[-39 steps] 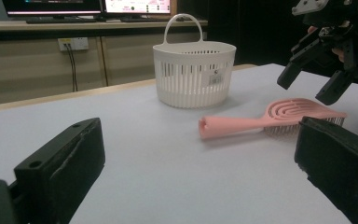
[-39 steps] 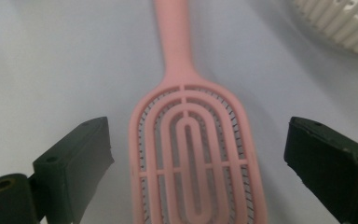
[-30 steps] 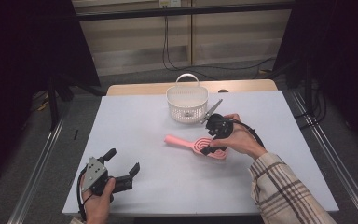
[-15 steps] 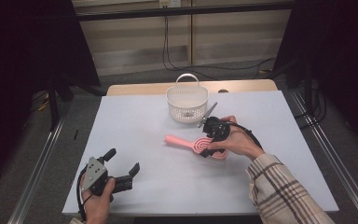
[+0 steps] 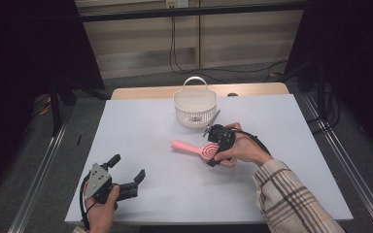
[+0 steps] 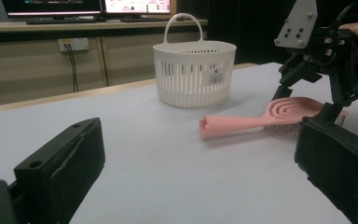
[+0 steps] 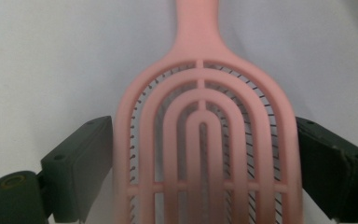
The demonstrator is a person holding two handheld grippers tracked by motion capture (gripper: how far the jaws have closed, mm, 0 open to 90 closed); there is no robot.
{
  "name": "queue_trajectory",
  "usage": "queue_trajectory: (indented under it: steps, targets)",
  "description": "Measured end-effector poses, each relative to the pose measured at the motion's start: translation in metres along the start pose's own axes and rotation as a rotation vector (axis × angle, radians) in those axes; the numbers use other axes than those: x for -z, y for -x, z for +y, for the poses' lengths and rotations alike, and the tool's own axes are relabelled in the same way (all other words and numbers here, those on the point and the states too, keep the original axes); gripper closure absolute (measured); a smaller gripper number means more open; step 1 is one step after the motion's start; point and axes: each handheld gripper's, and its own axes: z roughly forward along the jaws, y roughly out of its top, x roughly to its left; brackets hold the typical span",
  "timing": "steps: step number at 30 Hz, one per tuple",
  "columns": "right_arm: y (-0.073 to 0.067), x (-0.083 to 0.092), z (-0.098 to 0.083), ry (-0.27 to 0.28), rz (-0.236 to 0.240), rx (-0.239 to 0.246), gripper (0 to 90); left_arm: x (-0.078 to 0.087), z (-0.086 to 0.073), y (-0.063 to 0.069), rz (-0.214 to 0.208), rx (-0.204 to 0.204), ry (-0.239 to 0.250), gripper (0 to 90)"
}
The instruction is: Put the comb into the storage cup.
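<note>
High view: fixed above near edge of table (image 5: 141, 121), faces forward and down; whole top, floor and far wall in frame.
Left gripper view: sits low near table surface, looks level across it toward basket (image 6: 194, 74), brush (image 6: 261, 119) and right gripper (image 6: 307, 100) farther off.
Right gripper view: looks steeply down, very close on brush head (image 7: 200, 149), own jaws at either side.
Shared by all three: brush. Basket: high view (image 5: 194, 108) and left gripper view.

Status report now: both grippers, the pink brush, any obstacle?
Left gripper open, resting on table. Right gripper straddles pink brush head, pads at its edges, grip unconfirmed. Brush flat on table. White basket behind, apart.
</note>
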Motion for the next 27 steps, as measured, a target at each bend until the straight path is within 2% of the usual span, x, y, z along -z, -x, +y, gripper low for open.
queue_trajectory:
  steps: [2, 7, 14, 27]
  targets:
    - [0.0, -0.0015, 0.0003, -0.004, 0.002, -0.007, 10.9, 0.0003, 0.0001, -0.0007, 0.001, -0.003, -0.003, 1.8]
    - [0.0007, -0.0036, 0.001, -0.011, 0.01, 0.014, 16.0, 0.0002, 0.0, -0.0002, 0.001, -0.002, -0.002, 1.8]
    - [-0.0007, -0.0042, 0.0035, -0.028, 0.013, 0.033, 15.2, 0.0001, 0.0001, -0.0004, -0.001, -0.001, -0.002, 1.8]
    - [0.0, -0.0107, 0.0049, -0.055, 0.032, 0.036, 16.7, -0.0002, -0.0001, -0.0005, -0.004, -0.003, -0.004, 1.8]
